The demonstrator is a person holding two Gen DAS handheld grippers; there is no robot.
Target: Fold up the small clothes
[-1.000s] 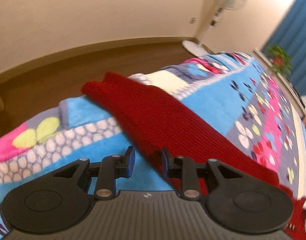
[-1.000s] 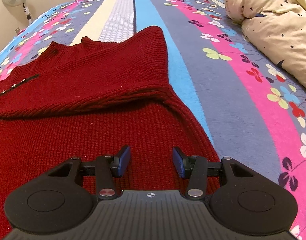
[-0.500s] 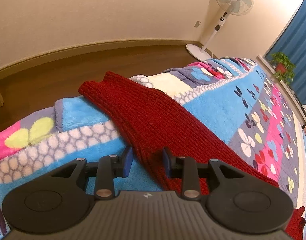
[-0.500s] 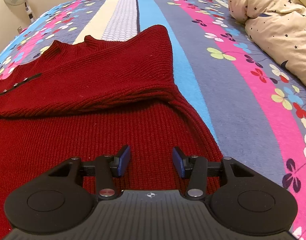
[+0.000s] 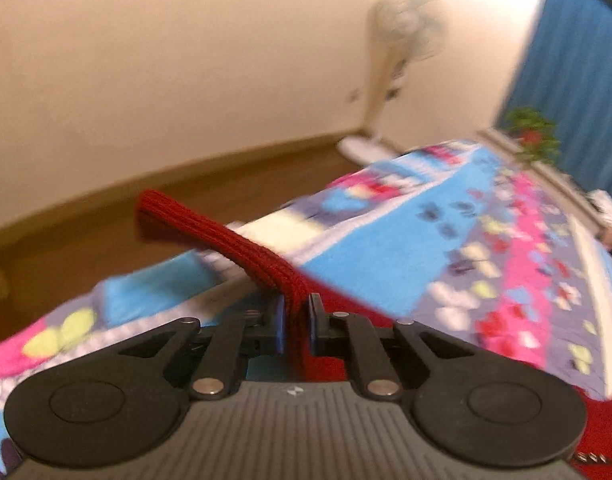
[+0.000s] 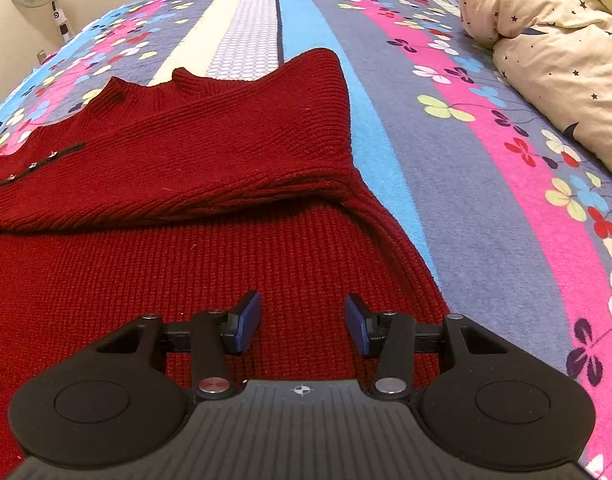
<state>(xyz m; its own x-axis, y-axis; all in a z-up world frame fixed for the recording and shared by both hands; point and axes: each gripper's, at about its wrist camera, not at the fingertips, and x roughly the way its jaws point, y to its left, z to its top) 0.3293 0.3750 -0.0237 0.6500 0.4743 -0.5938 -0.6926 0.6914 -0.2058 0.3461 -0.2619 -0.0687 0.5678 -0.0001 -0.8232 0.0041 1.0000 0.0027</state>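
Where the left wrist camera looks, the left gripper (image 5: pixel 294 322) is squeezed tight on one sleeve (image 5: pixel 226 242) of the red sweater. The sleeve is thick and ribbed, and it sticks up off the bed (image 5: pixel 445 240) past the bed's edge. The bed cover is soft and fuzzy with stripes and flowers. One blurry fan (image 5: pixel 401 40) stands behind the bed.

In the right wrist view, one knitted sweater (image 6: pixel 194 208) lies flat on the bed (image 6: pixel 485 200), one sleeve folded across it. The right gripper (image 6: pixel 302 322) hangs over the sweater's bottom part, jaws wide apart, holding nothing. One puffy starry quilt (image 6: pixel 545 52) lies on the bed, well apart from the sweater.
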